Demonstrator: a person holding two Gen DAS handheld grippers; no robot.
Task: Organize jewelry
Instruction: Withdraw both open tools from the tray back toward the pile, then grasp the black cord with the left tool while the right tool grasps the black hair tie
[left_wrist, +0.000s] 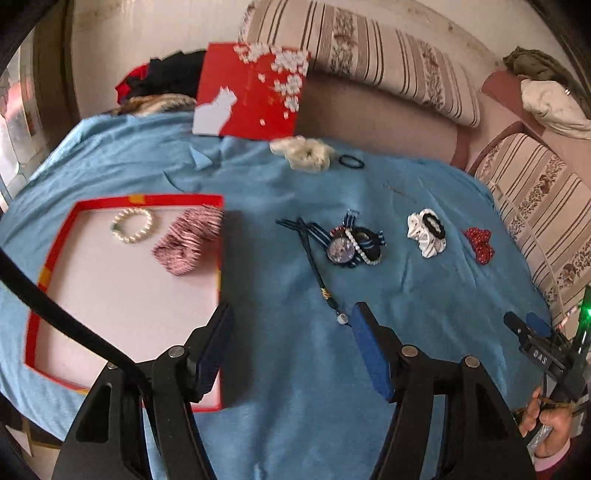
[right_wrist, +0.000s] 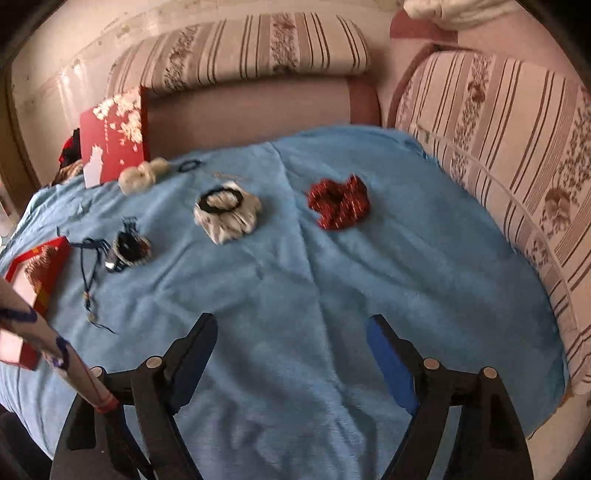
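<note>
Hovering over the blue cloth (left_wrist: 280, 369), both the left gripper (left_wrist: 291, 347) and the right gripper (right_wrist: 291, 354) are seen wide and empty, pearl bracelet (left_wrist: 132, 225) boxed at left

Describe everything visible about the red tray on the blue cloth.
The red tray is a shallow rectangular box with a thin red rim marked by orange patches and a pale, card-like floor. It lies flat on the blue cloth at the left. Inside lie a pearl bracelet and a pink striped scrunchie, apart.
</note>
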